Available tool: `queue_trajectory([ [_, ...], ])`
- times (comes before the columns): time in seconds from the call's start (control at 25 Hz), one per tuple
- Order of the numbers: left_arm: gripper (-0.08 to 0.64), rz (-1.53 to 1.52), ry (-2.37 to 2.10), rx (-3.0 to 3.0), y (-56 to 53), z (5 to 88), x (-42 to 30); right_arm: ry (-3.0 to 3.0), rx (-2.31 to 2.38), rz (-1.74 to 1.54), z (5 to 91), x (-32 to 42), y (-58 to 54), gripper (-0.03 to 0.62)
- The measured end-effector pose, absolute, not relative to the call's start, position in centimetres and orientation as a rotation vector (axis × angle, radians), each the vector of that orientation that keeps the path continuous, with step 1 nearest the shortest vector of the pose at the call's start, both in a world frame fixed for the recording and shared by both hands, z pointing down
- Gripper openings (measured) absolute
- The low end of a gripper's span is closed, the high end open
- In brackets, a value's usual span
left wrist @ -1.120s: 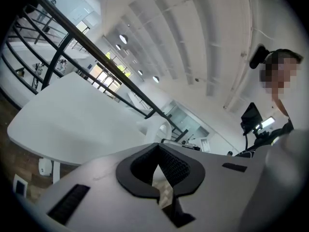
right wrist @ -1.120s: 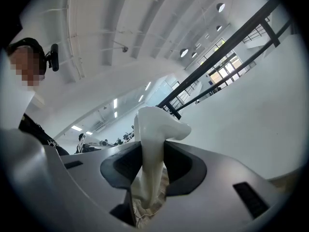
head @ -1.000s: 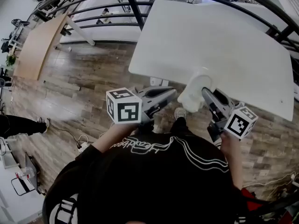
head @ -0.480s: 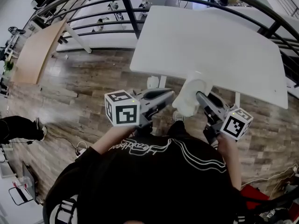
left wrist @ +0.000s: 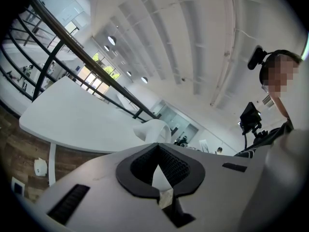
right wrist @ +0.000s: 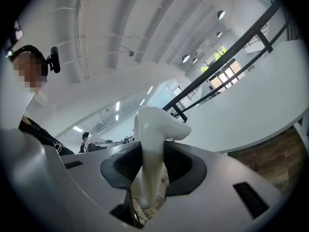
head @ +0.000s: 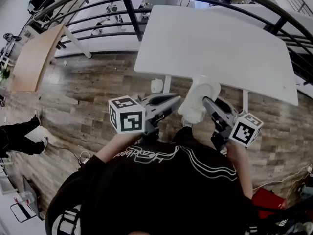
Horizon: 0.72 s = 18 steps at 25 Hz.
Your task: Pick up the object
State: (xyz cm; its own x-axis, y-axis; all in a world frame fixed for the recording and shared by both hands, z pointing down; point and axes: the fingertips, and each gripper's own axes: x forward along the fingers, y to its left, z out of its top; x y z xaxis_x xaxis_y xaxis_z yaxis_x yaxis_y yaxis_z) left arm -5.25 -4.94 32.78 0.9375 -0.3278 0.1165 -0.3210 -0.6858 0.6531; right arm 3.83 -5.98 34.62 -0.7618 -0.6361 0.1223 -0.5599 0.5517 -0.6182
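I hold a two-jaw gripper in each hand, seen from above my own head; my right gripper [head: 209,104] is pinching the white object [head: 197,99], a smooth, glossy piece with a narrow stem and a flared, curved top; in the right gripper view the stem stands between the dark pads, which press on it from both sides, while the top rises above them. My left gripper [head: 175,100] has its jaws pressed together with nothing between them; it points at the object from the other side and sits just beside it.

The object hangs in front of me at the near edge of the white table [head: 220,43], with wooden floor showing below it; I judge the pick-up to be done and the carrying step to be in hand. The next move calls for a steady pinch and a level wrist, since the glossy stem could slip or swing between the pads.

Hard to make out: what the object really is; its lower end, which runs down out of sight between the pads; whether it is fully clear of the table edge, which it overlaps from above; my torso hides the floor below my hands.
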Motion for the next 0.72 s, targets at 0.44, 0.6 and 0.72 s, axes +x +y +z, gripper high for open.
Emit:
queue_trajectory([
  [0.44, 0.006, -0.012, -0.441, 2.374, -5.25, 32.5, -5.16, 2.665, -1.027, -0.984, 34.1, 3.64, -5.89, 0.13],
  [0.6, 0.006, -0.01, -0.433, 2.375, -5.19, 32.6, -4.86, 2.666, -1.038, -0.985, 34.2, 3.83, -5.85, 0.13],
  [0.72, 0.006, -0.011, -0.437, 2.379, -5.15, 32.59, -4.91, 2.671, -1.039, -0.98, 34.25, 3.82, -5.86, 0.13],
])
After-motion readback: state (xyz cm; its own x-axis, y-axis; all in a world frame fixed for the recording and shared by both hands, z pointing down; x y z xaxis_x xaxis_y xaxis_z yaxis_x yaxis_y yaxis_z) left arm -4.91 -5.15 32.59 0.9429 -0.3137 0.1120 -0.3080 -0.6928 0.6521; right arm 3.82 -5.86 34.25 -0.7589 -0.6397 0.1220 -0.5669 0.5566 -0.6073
